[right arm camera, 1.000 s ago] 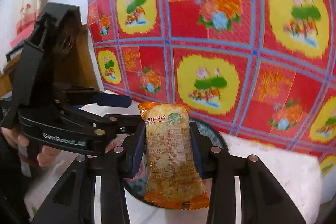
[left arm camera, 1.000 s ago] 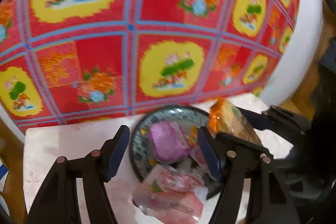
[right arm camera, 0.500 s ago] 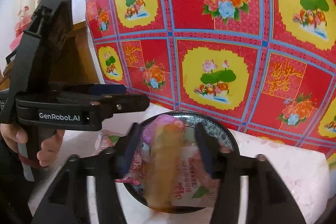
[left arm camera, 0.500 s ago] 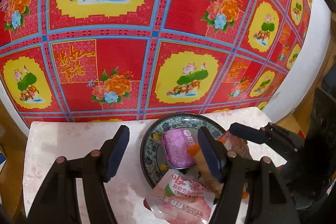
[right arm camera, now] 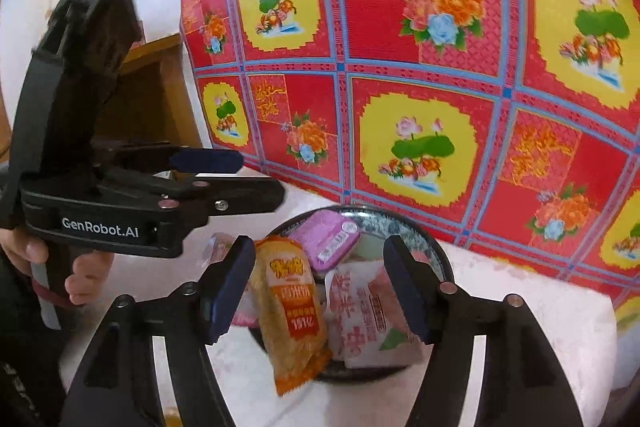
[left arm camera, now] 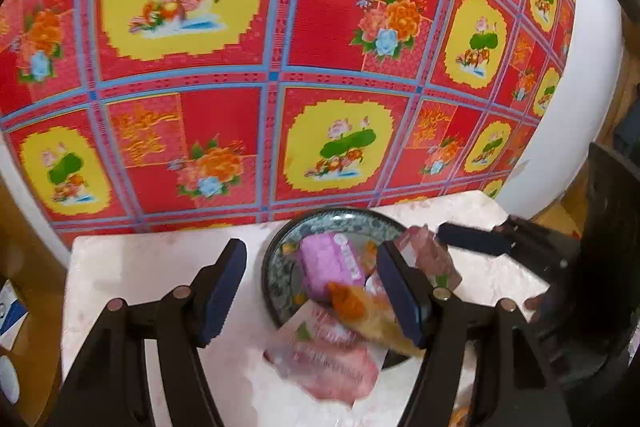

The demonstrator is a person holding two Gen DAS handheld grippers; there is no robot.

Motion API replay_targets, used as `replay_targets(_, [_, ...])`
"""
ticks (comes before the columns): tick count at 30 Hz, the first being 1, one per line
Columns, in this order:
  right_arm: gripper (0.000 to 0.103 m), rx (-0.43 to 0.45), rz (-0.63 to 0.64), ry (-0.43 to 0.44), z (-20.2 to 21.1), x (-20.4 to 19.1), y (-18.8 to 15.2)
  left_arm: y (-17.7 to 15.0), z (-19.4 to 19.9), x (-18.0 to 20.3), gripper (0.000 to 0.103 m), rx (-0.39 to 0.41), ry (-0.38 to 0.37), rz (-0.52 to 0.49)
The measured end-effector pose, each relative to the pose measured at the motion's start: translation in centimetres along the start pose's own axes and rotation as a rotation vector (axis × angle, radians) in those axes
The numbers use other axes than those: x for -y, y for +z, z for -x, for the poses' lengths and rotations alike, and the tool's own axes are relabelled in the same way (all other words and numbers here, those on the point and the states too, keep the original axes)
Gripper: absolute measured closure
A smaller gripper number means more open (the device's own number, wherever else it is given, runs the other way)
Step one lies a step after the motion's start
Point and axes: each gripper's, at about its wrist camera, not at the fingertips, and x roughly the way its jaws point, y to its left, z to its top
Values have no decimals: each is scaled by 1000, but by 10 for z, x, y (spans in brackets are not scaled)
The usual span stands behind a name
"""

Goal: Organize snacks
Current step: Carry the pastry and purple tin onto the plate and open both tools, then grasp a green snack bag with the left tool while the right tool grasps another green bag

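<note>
A dark patterned plate (right arm camera: pixel 440 259) sits on the white table and holds a purple snack tin (right arm camera: pixel 326 237), a pink-and-white packet (right arm camera: pixel 368 315) and an orange snack packet (right arm camera: pixel 290 311) lying across its near rim. My right gripper (right arm camera: pixel 320 291) is open just above the plate, with the orange packet loose between its jaws. In the left wrist view the plate (left arm camera: pixel 280 255), the purple tin (left arm camera: pixel 330 263), the orange packet (left arm camera: pixel 360 311) and a pink packet (left arm camera: pixel 324 359) show. My left gripper (left arm camera: pixel 312 291) is open and empty over the plate's left side.
A red, yellow and blue flowered cloth (left arm camera: pixel 260 67) hangs right behind the white table (left arm camera: pixel 140 267). A wooden cabinet (right arm camera: pixel 156 87) stands at the left in the right wrist view. The left gripper's body (right arm camera: pixel 120 195) is close to the plate's left.
My right gripper opened and let go of the orange packet, which dropped onto the plate's near rim. The left gripper stayed open and shifted slightly.
</note>
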Motion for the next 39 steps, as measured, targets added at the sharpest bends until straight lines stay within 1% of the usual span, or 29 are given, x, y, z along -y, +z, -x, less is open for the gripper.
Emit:
replay_targets(3, [35,-9,-26,-7,15,5,-2,-9,21,1,32,-9,-15,-2])
replay_targets(5, [35,-19,-41,-23,29,5,-6,-21,40,3,32,4,-24,1])
replay_targets(9, [35,-24,-26,-79,62,-10,-26,-56,79,11,32,36,-51,27])
replay_targets(12, [35,12,-11,-141,89,-28,-48,-87,100,21,32,54,-50,14])
replay_targets(14, [35,28,-2,-186,101,-39,-62,-107,109,30,32,53,-41,0])
replay_targets(16, [35,43,-2,-208,111,-48,-76,-127,115,40,32,54,-33,-14])
replay_targets(18, [35,59,-20,-214,120,-56,-93,-146,119,48,32,47,-48,-21])
replay_targets(20, [35,74,-35,-219,125,-63,-108,-165,120,53,32,35,-84,-13])
replay_targets(22, [35,82,-52,-214,127,-68,-122,-184,117,57,32,18,-122,-9])
replay_targets(23, [35,89,-76,-194,128,-68,-130,-192,116,60,32,7,-129,-12])
replay_targets(25, [35,113,-141,-127,130,-62,-141,-205,110,67,32,-13,-117,-29])
replay_targets(27, [35,107,-200,-66,127,-53,-150,-212,102,71,32,-30,-111,-46])
replay_targets(28, [35,91,-222,-57,124,-49,-152,-216,94,72,36,-53,-116,-50])
replay_targets(29, [35,77,-238,-62,122,-46,-155,-219,95,73,40,-20,-105,-59])
replay_targets(30, [36,71,-245,-70,121,-44,-158,-221,94,75,44,-12,-91,-66])
replay_targets(31, [37,71,-252,-77,120,-43,-160,-222,94,76,50,3,-76,-75])
replay_targets(32, [42,71,-262,-81,118,-42,-163,-222,93,75,53,3,-68,-76])
replay_targets(33, [52,69,-275,-80,117,-40,-165,-223,92,73,54,8,-74,-65])
replay_targets(34, [56,62,-295,-75,114,-37,-167,-222,92,71,57,10,-82,-54])
replay_targets(36, [57,73,-328,-54,113,-31,-170,-221,91,65,59,6,-98,-30])
replay_targets(39, [58,72,-344,-43,113,-27,-169,-217,90,62,62,-4,-99,-26])
